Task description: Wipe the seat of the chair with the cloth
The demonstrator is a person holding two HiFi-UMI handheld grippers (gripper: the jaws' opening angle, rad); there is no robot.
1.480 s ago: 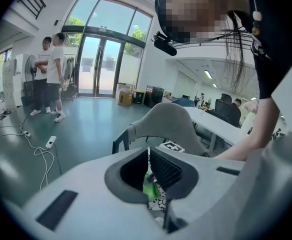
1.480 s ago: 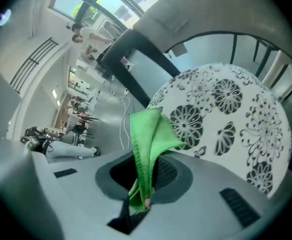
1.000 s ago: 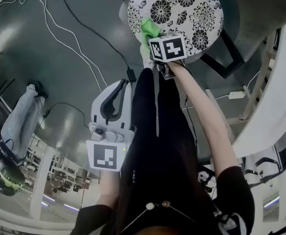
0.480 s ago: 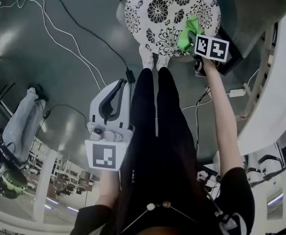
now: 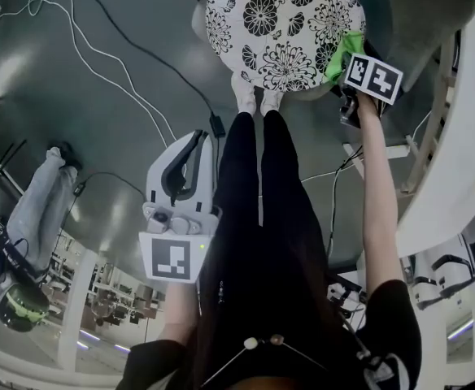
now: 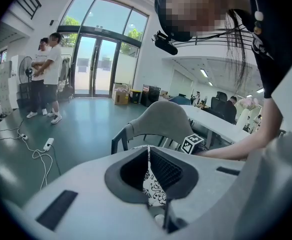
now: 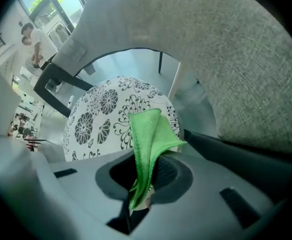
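Note:
The chair's round seat (image 5: pixel 282 23) has a black-and-white flower pattern and a grey backrest (image 7: pixel 226 59). My right gripper (image 5: pixel 345 59) is at the seat's right edge, shut on a bright green cloth (image 5: pixel 342 55). In the right gripper view the cloth (image 7: pixel 148 139) sticks up folded from between the jaws of that gripper (image 7: pixel 146 159), over the seat (image 7: pixel 101 119). My left gripper (image 5: pixel 192 145) hangs low at my left side, well away from the chair. It is shut with nothing in it, and only a thin slit shows at that gripper (image 6: pixel 147 151).
White and black cables (image 5: pixel 99 55) run over the green floor left of the chair. My legs (image 5: pixel 262 177) and white shoes (image 5: pixel 254 96) stand right before the seat. A white table (image 5: pixel 457 136) is to the right and a power strip (image 5: pixel 392 157) below it. People stand far off (image 6: pixel 48 74).
My right gripper has swept the green cloth across the seat from its front left to its right edge. The left gripper has stayed where it was.

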